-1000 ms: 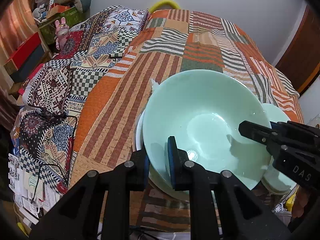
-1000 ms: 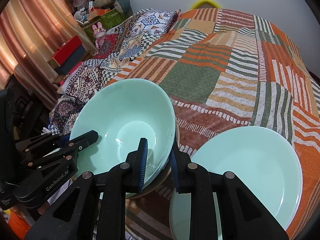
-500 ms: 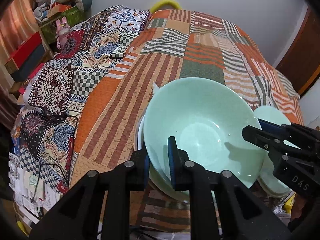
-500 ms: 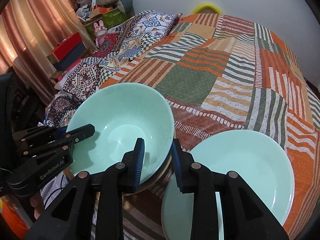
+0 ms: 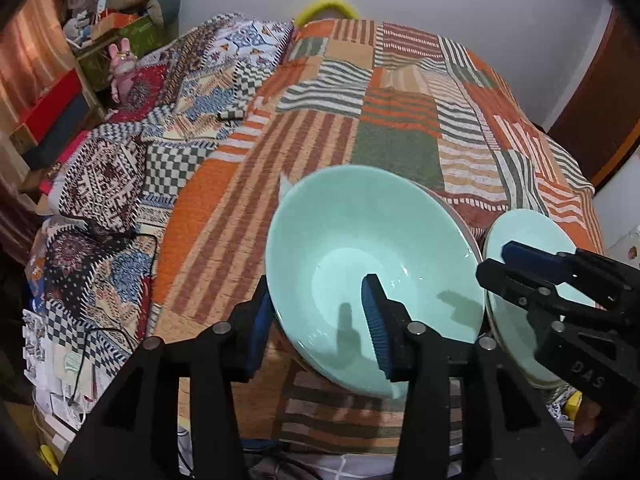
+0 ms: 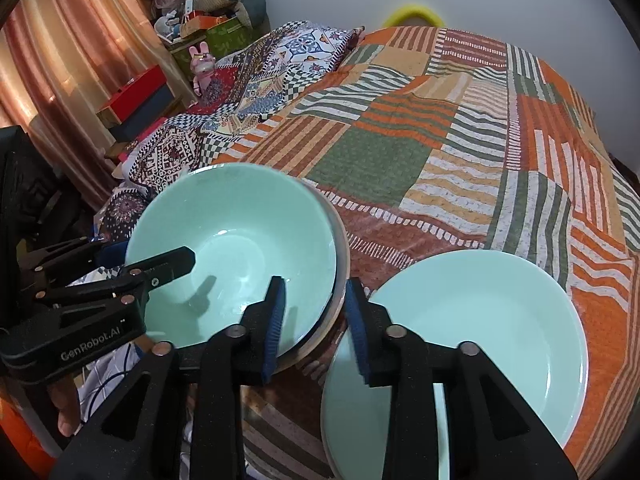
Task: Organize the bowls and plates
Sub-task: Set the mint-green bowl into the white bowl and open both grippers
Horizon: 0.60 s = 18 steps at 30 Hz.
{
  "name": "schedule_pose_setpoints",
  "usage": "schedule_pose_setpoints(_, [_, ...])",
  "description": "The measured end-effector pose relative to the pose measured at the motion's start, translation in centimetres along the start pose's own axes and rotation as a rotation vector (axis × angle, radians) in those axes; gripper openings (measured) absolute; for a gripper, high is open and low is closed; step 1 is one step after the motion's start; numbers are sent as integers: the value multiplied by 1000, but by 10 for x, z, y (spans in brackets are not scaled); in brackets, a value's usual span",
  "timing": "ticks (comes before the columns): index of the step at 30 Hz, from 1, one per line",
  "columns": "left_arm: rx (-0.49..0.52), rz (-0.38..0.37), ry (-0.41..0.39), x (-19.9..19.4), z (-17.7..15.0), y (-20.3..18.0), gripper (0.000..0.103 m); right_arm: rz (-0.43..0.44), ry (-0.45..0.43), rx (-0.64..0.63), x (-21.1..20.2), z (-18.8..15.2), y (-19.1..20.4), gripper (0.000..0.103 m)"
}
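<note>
A bed [image 5: 304, 184] with an orange, green and striped patchwork quilt fills both views, and the task's dishes lie on its near edge.

A mint-green bowl [image 5: 372, 256] sits on top of other dishes, whose pale rims show under it at its 3 o'clock side. A mint-green plate [image 6: 492, 332] lies just beside this stack, at 3 o'clock from the bowl, on at least one more plate whose rim shows below it.

The left gripper [image 5: 316, 316] points steeply down at the bowl's near-left rim, at about 7 o'clock on the bowl. Its jaws are opening: one finger is inside the bowl, the other outside, the rim is between them, and the pads do not press it.

The right gripper [image 6: 314, 316] also points steeply down and straddles the bowl's near-right rim, at about 4 o'clock. Its jaws are opening too, narrower than the left; the inner pad is in the bowl, the outer pad is over the plate's edge, both clear of the rim.

A part of a hand [image 6: 66, 404] shows under the left gripper in the right wrist view.
</note>
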<state>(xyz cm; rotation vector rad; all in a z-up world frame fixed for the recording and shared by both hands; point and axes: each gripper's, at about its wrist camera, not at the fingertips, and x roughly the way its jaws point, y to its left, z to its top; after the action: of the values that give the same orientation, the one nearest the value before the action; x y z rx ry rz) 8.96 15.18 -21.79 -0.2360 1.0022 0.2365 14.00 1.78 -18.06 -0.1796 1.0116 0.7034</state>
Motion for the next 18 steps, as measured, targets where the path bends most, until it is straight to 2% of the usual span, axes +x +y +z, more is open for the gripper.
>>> schedule_pose_setpoints(2, [10,-5,-18,-5,-1,0,46,3,-8,6,-3,0,-1,36])
schedule_pose_setpoints(4, [20,-2,-38,-11,-1,-1,54,10,-13,10,-5,1,-1,37])
schedule_pose_setpoints(10, [8,-2,-111,-27,0,7,64,21,-23,25,-8,1,-2,44])
schedule_pose_setpoints(18, [-43,-32,-50,-7,-6,27,65,31,-14,46,-4,3,-6,46])
